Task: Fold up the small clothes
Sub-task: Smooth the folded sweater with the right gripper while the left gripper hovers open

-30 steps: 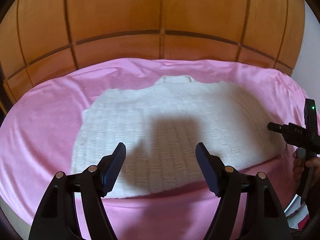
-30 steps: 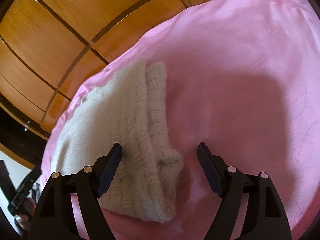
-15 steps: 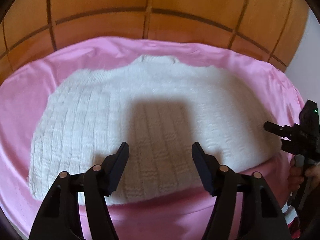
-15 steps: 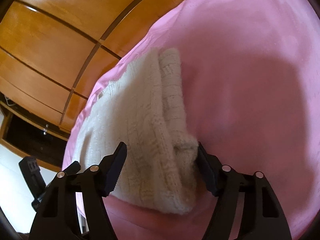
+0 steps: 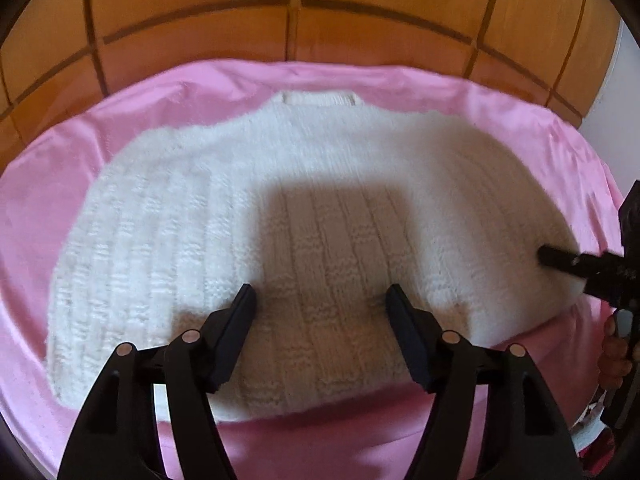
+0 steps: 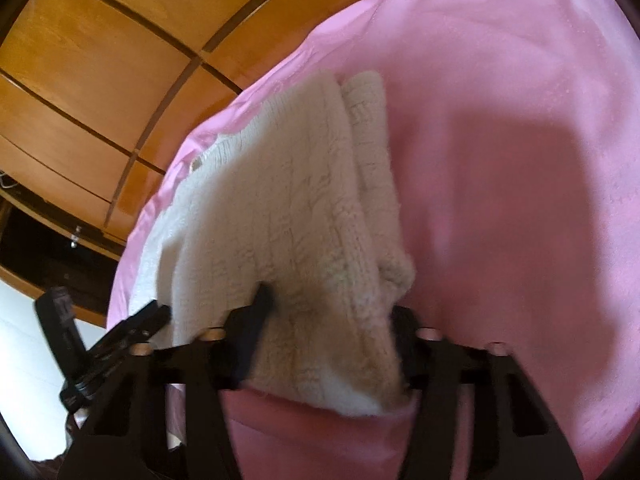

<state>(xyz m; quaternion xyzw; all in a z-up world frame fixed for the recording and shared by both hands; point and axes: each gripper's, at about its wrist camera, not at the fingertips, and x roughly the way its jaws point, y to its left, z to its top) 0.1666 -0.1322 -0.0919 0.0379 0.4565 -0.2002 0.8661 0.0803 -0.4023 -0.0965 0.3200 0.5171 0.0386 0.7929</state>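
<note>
While the left gripper (image 5: 320, 304) gapes over the sweater (image 5: 224, 224), the right gripper (image 6: 328, 320) has just closed, pinching its corner.

The right gripper (image 6: 328, 320) jaws have just been closing on the white sweater's (image 6: 288, 216) bunched corner.

A pink sheet (image 5: 132, 128) is spread over the bed, lightly creased near its far edge. Beyond that edge, orange-brown wooden panels (image 5: 380, 32) divided by dark grooves are seen. A dark open recess (image 6: 36, 256) is set below the panels, and a white wall (image 5: 604, 96) stands beside them.
</note>
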